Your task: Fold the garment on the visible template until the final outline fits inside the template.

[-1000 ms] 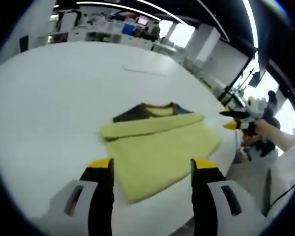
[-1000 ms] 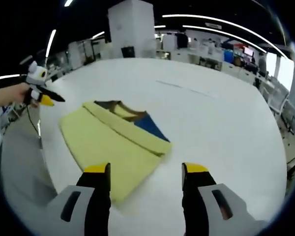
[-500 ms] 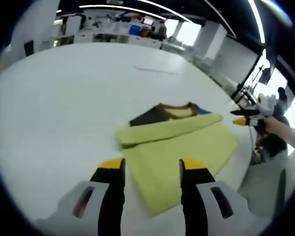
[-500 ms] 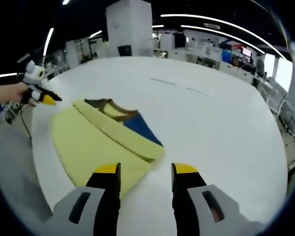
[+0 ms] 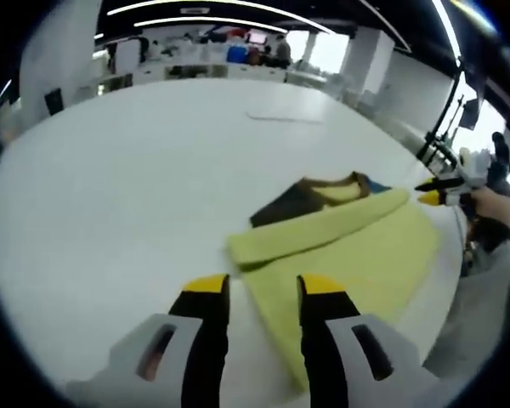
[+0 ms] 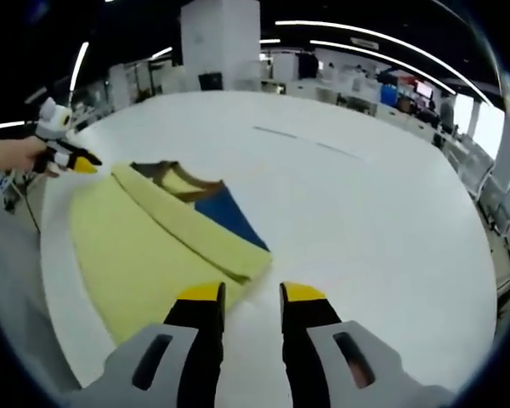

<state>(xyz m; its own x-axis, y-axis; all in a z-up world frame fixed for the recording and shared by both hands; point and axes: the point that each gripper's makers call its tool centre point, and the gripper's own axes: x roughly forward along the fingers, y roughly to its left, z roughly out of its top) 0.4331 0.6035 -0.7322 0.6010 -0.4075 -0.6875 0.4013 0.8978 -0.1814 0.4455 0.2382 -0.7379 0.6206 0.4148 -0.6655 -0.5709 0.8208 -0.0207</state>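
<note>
One white tabletop (image 5: 110, 170), round-edged. One yellow garment (image 6: 127, 255) lies folded on it near the edge, a folded band across the top, brown collar (image 5: 310, 191) and a blue patch (image 6: 225, 217) showing beyond. Two tools: left tool (image 5: 261, 293) jaws narrow, holding nothing, tips over the garment's corner; right tool (image 6: 245, 299) jaws narrow, empty, just beside the folded band's end.

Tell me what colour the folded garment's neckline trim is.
Brown trim on the mostly yellow garment; clearest in the right gripper view.
</note>
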